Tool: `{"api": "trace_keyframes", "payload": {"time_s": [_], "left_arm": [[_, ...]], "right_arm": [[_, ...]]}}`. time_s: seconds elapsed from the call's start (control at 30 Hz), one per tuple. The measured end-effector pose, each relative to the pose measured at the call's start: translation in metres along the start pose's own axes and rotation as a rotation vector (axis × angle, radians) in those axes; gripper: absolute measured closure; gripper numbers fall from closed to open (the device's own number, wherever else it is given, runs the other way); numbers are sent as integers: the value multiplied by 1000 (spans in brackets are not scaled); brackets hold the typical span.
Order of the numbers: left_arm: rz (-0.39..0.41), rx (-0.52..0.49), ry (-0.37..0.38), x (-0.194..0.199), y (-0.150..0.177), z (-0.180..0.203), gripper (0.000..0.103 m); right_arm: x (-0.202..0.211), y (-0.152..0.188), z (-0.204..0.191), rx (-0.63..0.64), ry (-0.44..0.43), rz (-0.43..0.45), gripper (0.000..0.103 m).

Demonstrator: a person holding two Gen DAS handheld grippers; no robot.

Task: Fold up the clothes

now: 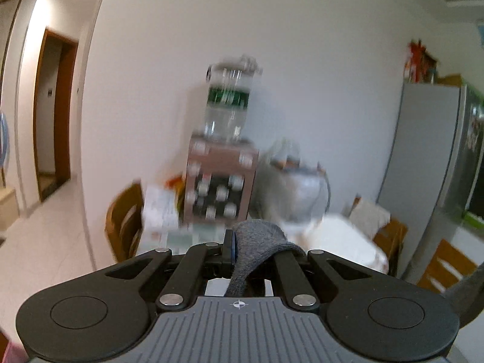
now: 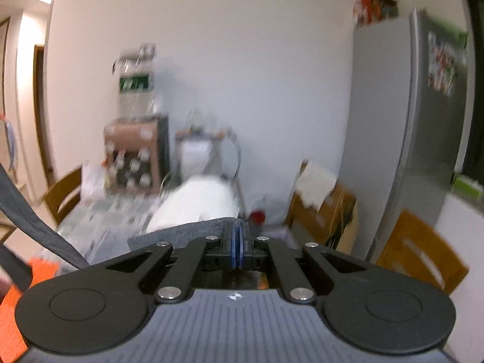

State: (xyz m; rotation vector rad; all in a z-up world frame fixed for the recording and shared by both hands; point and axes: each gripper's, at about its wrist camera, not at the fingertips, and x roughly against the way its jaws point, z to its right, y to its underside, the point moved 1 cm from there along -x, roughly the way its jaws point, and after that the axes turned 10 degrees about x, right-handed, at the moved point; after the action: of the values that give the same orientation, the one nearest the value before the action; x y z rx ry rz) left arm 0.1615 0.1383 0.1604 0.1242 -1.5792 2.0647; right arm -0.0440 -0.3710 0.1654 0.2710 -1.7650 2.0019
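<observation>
Grey knit garment: held up off the surface, pinched at two places. In the left wrist view a fold of it drapes over the fingertips and hangs down between the linkage arms; more grey cloth shows at the lower right edge of that view.

Left hand-held gripper: jaws nearly together, clamped on the grey fabric.

Right hand-held gripper: blue pads pressed close, with the garment's edge caught at the tips and spreading off to the left. A dark grey band of the same cloth runs diagonally across the left side of this view.

Background blurred in both views. Surface lies below and beyond the grippers. On it: a white bundle, a brown box with a clear water bottle on top. A wooden chair stands at the left, a grey refrigerator at the right against the white wall.
</observation>
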Motion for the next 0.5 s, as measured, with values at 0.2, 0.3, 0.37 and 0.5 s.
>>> {"api": "trace_keyframes", "payload": {"time_s": [0.2,0.3,0.37,0.5], "left_arm": [[-187,-9,-41,3,76,-22,95],[-281,-7,-53,1,113,-31,95],[-335,-2,-56,1,139,-36,95],[-431,-7,-62,-3,182,-40,94]], "right_arm": [[-13,74,-37,-40,-60,-167,100],[-20,108,-59,-48,-98,-249,100],[-25,130,-75,-45,-125,-305,100],[-36,176,-109,-33,-178,-409,99]]}}
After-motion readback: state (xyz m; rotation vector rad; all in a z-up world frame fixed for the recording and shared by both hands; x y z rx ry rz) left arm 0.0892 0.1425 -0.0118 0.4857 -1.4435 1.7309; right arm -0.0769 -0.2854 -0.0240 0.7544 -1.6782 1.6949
